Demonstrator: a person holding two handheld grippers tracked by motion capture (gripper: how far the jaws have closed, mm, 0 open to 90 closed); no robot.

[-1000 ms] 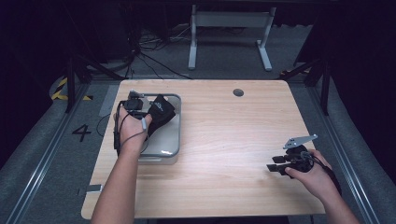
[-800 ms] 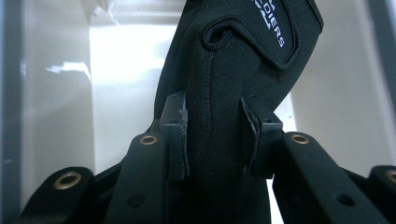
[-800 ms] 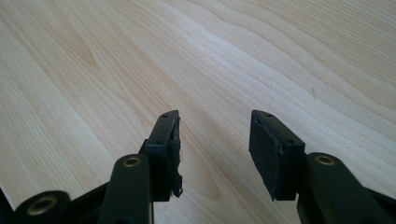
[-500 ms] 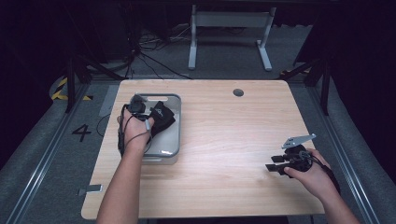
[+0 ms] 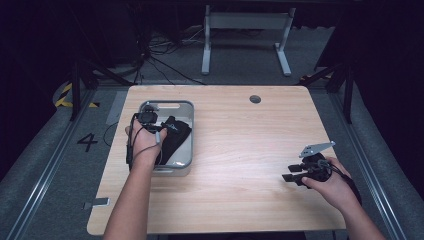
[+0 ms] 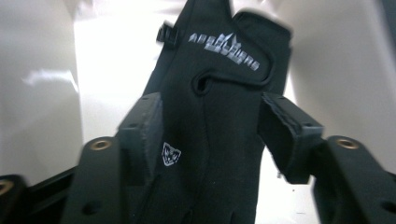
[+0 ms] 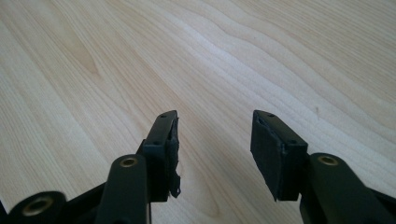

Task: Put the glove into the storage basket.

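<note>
Left gripper view is looking straight down on a black glove [image 6: 219, 107] lying in a pale, glossy tub [image 6: 46, 93], with the left gripper [image 6: 212, 135] standing spread around it. Its jaws have just been opening, and the glove is sitting between the pads [image 6: 287, 128] without being pinched, though the left-hand pad may be brushing the fabric.

High view is showing the tub [image 5: 184, 106], grey and round-cornered, resting near the left edge of the wooden table [image 5: 240, 200], with the glove [image 5: 175, 131] draping over its floor and the left gripper [image 5: 148, 119] hanging above it.

Judging by the soft folds, the glove is looking light and limp, probably a stretchy knit or neoprene-like cloth (a matte surface with stitched seams, a printed grey logo and a small shield badge). It is likely sagging and swinging once lifted, so nothing about it is fragile, and the cloth should be giving the pads plenty of friction. A good place to take hold seems to be the flat middle panel or the cuff, gathering enough layers that the pinch is not sliding off a single thin edge.

Right gripper [image 7: 215, 140] is resting over bare wood grain, its jaws spread and holding nothing; in the high view it [image 5: 295, 176] is lying near the table's right edge, well apart from the tub.
</note>
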